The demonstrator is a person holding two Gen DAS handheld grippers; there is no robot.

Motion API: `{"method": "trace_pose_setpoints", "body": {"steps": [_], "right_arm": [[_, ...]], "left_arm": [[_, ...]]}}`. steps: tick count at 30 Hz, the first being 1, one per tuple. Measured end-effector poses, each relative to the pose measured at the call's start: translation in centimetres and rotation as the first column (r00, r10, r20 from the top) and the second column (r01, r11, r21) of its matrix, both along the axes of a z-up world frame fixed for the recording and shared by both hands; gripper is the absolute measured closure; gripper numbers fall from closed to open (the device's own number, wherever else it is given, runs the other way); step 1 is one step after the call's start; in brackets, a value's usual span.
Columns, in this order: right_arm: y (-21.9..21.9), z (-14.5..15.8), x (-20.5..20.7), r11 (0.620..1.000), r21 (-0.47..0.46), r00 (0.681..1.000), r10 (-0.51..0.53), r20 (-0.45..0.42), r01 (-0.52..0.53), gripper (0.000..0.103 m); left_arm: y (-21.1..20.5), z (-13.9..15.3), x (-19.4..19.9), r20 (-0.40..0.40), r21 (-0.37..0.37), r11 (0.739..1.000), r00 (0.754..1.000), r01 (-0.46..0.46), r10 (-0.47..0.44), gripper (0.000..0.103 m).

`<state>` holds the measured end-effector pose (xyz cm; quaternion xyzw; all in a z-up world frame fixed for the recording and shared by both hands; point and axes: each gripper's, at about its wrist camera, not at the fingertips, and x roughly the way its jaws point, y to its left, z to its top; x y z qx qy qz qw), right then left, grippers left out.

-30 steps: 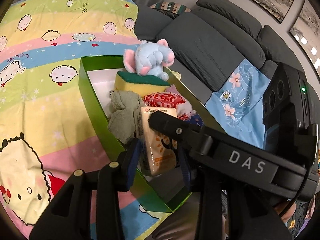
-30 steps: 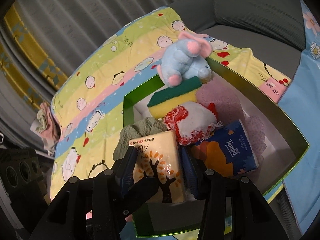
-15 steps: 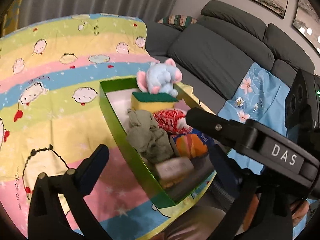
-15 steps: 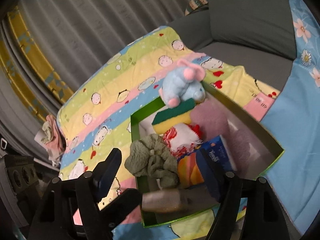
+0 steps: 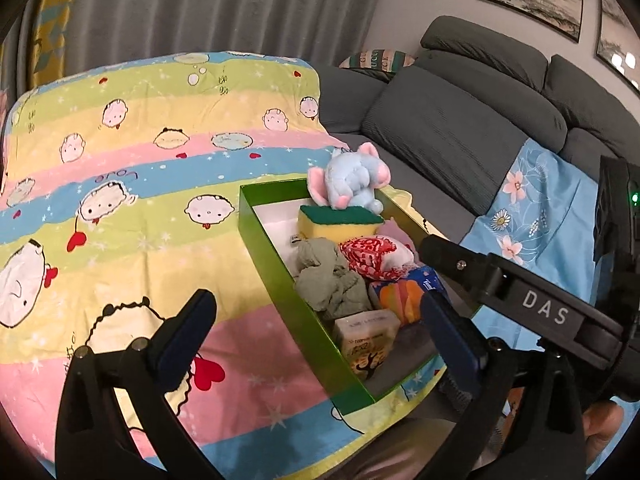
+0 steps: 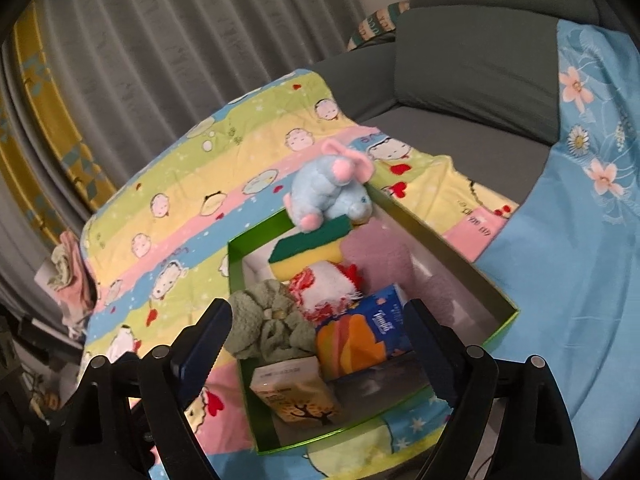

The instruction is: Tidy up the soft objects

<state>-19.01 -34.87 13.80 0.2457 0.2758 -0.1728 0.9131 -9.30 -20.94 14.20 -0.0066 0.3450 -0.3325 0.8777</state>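
Note:
A green box point(image 5: 280, 272) point(image 6: 440, 248) lies on the striped blanket. It holds a blue plush toy point(image 5: 352, 180) point(image 6: 332, 192) on a yellow-green sponge point(image 5: 340, 222), a red-white cloth point(image 5: 372, 252), a grey-green cloth point(image 5: 332, 280) and a blue-orange tissue pack point(image 5: 404, 296). A cream tissue pack point(image 5: 368, 340) point(image 6: 296, 392) lies free at the box's near end. My left gripper point(image 5: 320, 336) stands wide open above that end, holding nothing. My right gripper point(image 6: 316, 340) is open, its jaws still opening, with nothing pressed between them.
The cartoon blanket point(image 5: 140, 208) covers a grey sofa point(image 5: 460, 132). A blue flowered cloth point(image 6: 580, 240) lies right of the box. Grey curtains point(image 5: 200, 8) hang behind. A heap of cloths point(image 6: 64, 280) sits at the blanket's far left. A pink fluffy cloth point(image 6: 380, 256) lies in the box.
Both grippers were shut on the cream tissue pack; both have let go and opened. The pack now lies in the box, and both grippers have drawn back and up.

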Motion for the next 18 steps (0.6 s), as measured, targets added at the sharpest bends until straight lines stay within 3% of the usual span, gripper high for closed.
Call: {"method": "trace_pose_setpoints", "body": {"steps": [5, 18], "right_arm": [[0.10, 0.22, -0.39, 0.999, -0.021, 1.000, -0.025, -0.009, 0.025, 0.015], [0.32, 0.48, -0.51, 0.995, -0.073, 0.997, -0.066, -0.028, 0.064, 0.015]], "left_arm": [[0.22, -0.19, 0.10, -0.043, -0.016, 1.000, 0.999, 0.008, -0.008, 0.001], [0.00, -0.36, -0.28, -0.030, 0.002, 1.000, 1.000, 0.001, -0.001, 0.001]]}}
